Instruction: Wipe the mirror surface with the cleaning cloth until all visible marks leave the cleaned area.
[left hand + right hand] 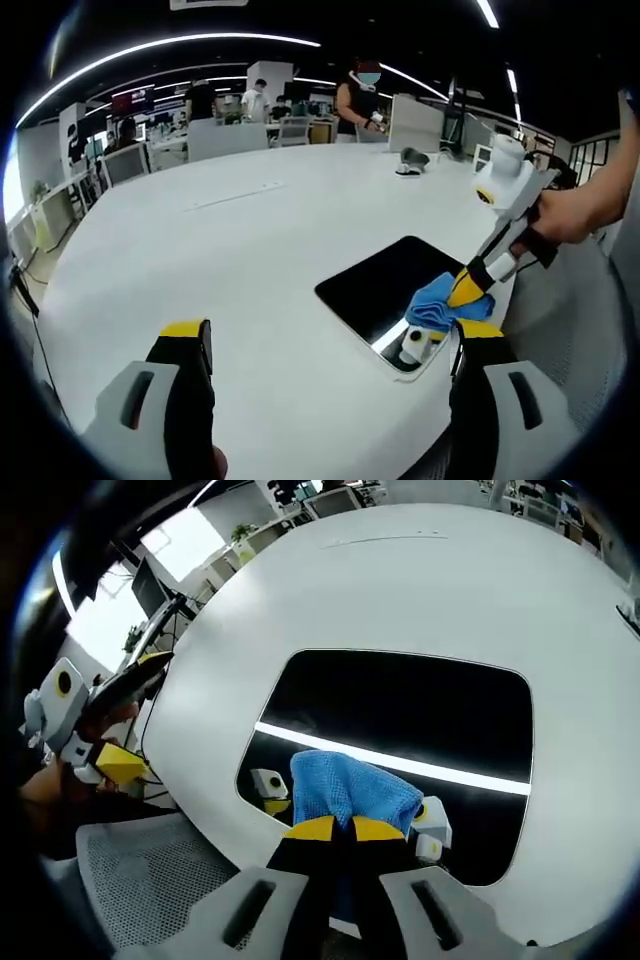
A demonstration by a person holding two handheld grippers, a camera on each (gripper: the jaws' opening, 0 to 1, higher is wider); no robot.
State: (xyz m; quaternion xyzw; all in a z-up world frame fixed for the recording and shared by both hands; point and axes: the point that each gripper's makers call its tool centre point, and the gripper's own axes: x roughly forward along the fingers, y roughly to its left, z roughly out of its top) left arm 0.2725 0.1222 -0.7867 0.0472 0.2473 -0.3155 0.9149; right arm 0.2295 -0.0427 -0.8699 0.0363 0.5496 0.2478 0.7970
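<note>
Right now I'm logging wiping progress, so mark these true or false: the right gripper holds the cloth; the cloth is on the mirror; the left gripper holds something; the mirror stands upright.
1. The right gripper holds the blue cloth. True.
2. The cloth rests on the mirror. True.
3. The left gripper holds something. False: its jaws stand open and empty.
4. The mirror stands upright. False: it lies flat on the white table, near the edge.

right gripper (334,829) pinching blue cloth (350,788), on mirror (420,705)
</note>
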